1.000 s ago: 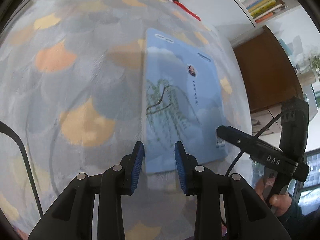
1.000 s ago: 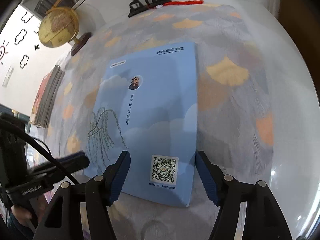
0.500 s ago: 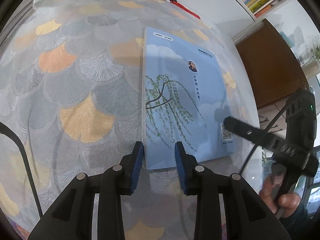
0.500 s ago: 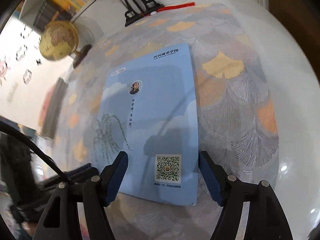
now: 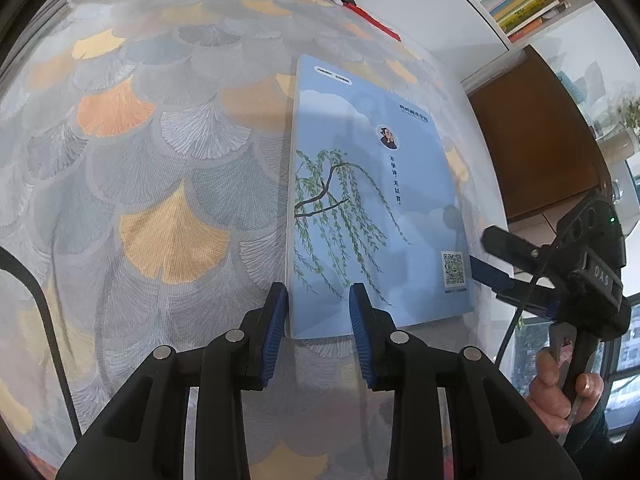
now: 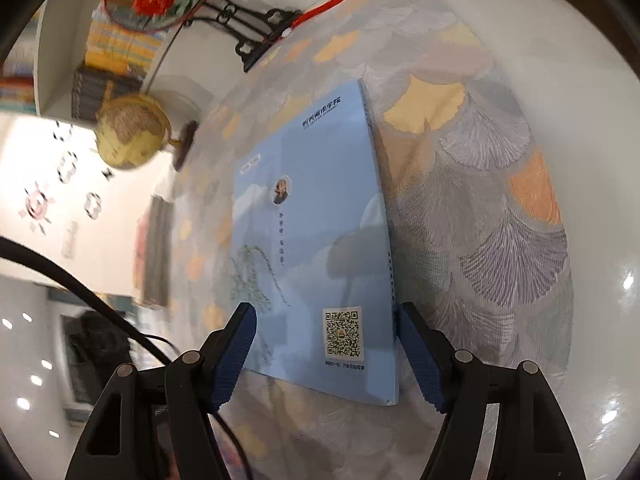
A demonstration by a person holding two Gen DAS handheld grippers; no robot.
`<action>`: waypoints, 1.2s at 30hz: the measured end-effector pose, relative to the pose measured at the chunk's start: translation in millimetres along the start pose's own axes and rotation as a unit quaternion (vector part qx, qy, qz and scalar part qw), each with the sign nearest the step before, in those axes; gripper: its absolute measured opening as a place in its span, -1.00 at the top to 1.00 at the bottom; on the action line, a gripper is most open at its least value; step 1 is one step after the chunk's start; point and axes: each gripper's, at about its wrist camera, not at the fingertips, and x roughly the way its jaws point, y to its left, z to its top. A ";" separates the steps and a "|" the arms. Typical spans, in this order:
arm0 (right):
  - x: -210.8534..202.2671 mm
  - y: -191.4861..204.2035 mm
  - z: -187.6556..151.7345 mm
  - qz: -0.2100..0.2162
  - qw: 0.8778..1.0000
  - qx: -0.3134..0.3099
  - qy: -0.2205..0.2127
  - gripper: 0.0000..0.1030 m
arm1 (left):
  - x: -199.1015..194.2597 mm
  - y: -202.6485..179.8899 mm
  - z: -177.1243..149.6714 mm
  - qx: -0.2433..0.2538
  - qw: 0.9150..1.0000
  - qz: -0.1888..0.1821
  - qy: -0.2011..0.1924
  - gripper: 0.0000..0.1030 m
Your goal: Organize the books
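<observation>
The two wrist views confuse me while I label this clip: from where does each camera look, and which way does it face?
Left wrist view: sits on the left gripper, looking down along its fingers at the blue book's near left corner; the right gripper and the hand holding it show at right.
Right wrist view: sits on the right gripper, tilted, its open fingers straddling the book's near right corner; no hand is clear.
Shared: the book and the patterned tablecloth.

One blue book [image 5: 372,200] — one globe [image 6: 132,132] — two hand-held grippers.
</observation>
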 end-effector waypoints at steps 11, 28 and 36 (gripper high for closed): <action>-7.4 -19.2 0.7 0.082 0.994 0.073 0.008 -0.39 | -1.0 3.9 0.3 -0.005 1.000 -0.010 -0.001 0.46; 10.9 -8.9 10.9 0.082 0.995 0.051 0.027 -0.39 | -1.7 9.0 2.3 0.006 1.000 -0.022 0.003 0.46; -7.1 56.4 17.8 0.078 0.996 -0.046 0.022 -0.38 | -3.0 10.9 1.3 0.000 1.000 -0.030 0.004 0.45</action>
